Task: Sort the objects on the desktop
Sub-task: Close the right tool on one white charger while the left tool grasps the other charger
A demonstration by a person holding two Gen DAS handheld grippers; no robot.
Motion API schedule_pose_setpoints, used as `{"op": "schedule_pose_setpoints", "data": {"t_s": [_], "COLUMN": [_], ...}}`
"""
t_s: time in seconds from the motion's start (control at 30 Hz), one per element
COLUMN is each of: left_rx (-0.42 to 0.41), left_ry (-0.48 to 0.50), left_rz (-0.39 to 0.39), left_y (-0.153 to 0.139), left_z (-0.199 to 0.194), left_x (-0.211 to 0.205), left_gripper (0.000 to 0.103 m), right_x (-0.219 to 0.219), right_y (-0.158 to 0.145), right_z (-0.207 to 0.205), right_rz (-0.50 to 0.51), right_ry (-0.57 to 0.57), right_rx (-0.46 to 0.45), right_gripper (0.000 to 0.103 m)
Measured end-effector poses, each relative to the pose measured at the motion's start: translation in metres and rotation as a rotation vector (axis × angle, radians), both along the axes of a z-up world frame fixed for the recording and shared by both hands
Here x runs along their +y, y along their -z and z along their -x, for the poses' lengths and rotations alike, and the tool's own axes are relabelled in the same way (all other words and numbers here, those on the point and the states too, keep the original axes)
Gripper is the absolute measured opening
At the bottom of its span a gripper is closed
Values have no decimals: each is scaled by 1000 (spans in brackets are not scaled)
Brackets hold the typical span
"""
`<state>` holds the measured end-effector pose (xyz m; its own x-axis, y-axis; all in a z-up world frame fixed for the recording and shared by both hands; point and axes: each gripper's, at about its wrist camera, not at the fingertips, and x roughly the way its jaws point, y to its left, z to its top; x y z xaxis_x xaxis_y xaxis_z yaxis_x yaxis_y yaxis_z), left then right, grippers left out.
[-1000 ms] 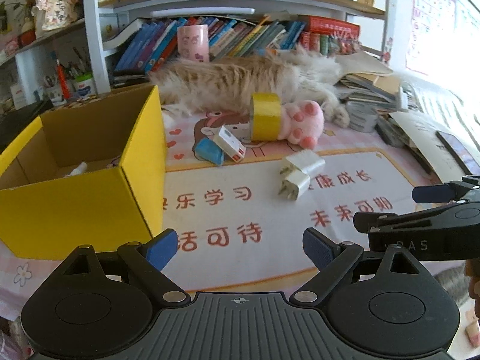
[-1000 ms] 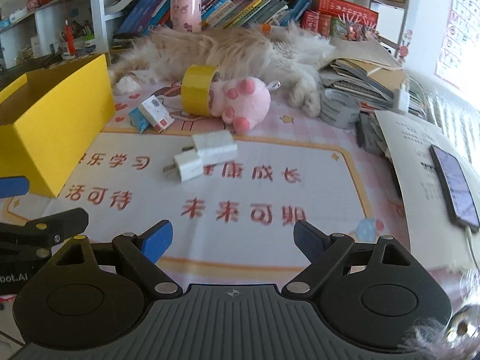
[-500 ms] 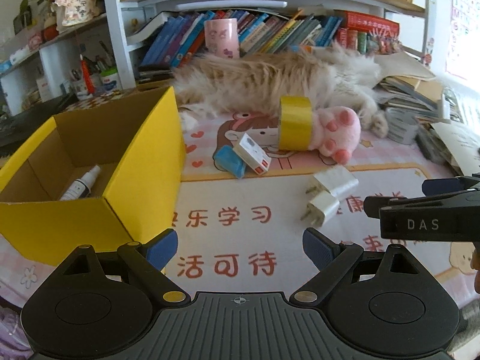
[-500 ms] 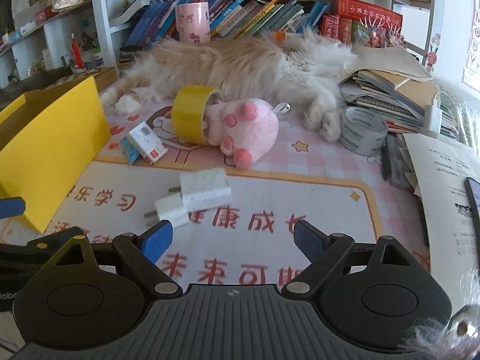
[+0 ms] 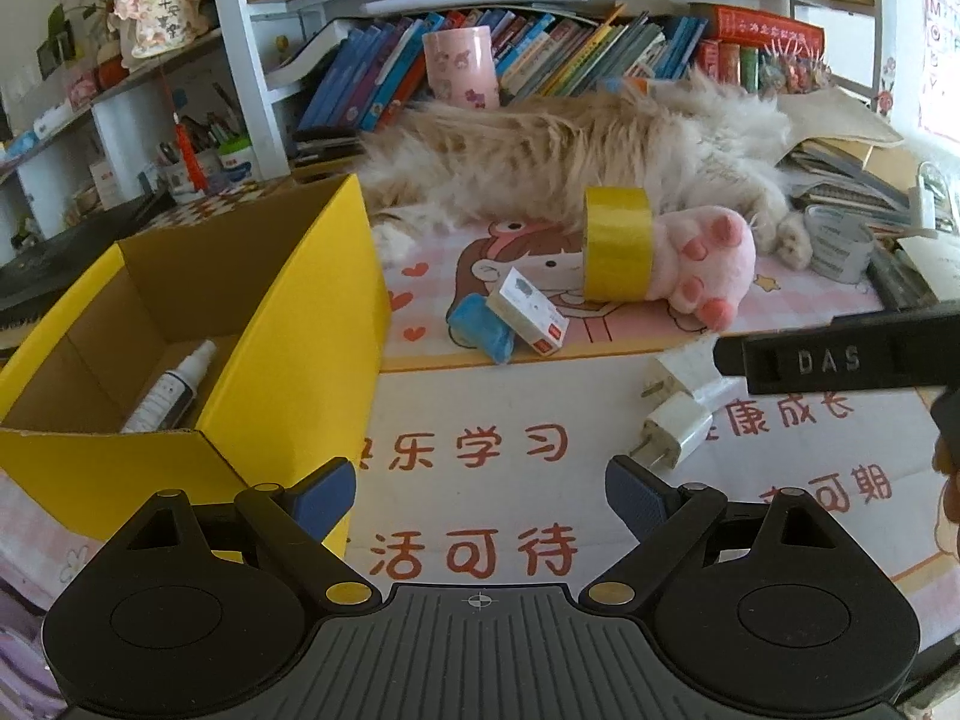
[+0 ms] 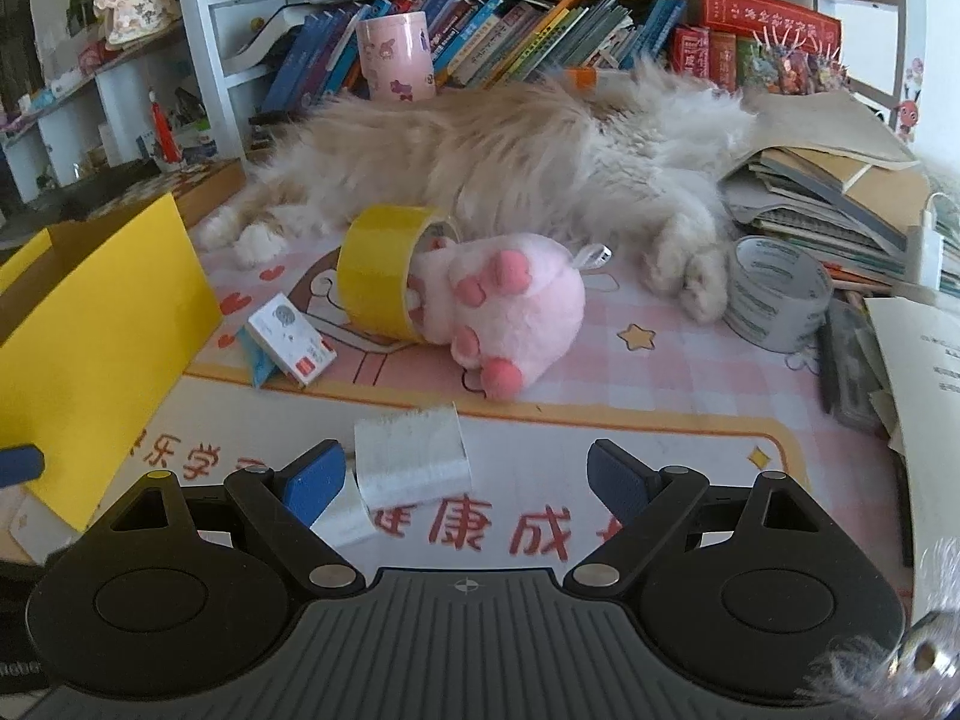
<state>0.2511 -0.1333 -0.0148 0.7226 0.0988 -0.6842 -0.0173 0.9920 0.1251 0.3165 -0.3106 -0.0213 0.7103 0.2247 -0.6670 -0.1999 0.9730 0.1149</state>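
A yellow cardboard box [image 5: 300,360] stands open at the left, with a small spray bottle [image 5: 171,387] lying inside. On the desk mat lie two white plug adapters [image 5: 675,432] [image 6: 411,459], a white card box [image 5: 528,312] [image 6: 291,342] leaning on a blue eraser [image 5: 480,330], a yellow tape roll [image 5: 618,243] [image 6: 384,279] and a pink plush paw [image 5: 702,258] [image 6: 504,306]. My left gripper [image 5: 480,495] is open over the mat beside the box. My right gripper [image 6: 465,480] is open just short of the adapters, nothing between its fingers.
A long-haired cat [image 6: 510,156] lies across the back of the mat. A grey tape roll [image 6: 777,300], stacked books and papers [image 6: 840,198] crowd the right. A pink cup [image 6: 396,57] and bookshelves stand behind. The right gripper's finger [image 5: 840,357] crosses the left wrist view.
Both grippers have moved forward toward the objects; the adapters now sit right at the right gripper's fingertips. The box's inside and the bottle have come into the left view. Jaws unchanged.
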Motion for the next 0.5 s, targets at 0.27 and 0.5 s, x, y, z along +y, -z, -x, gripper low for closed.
{"op": "schedule_pose_setpoints", "data": {"t_s": [0.27, 0.5], "left_rx": [37, 47], "left_ry": [-14, 4], "left_rz": [4, -17], "left_y": [6, 6], "left_z": [4, 0], "left_x": [-2, -5], "left_gripper": [93, 93], "right_x": [10, 23], "right_y": [10, 24], "right_z": [-22, -40], "right_rz": [20, 27], "right_ry": [-62, -136], "right_rx": [10, 92], "right_gripper": [88, 88]}}
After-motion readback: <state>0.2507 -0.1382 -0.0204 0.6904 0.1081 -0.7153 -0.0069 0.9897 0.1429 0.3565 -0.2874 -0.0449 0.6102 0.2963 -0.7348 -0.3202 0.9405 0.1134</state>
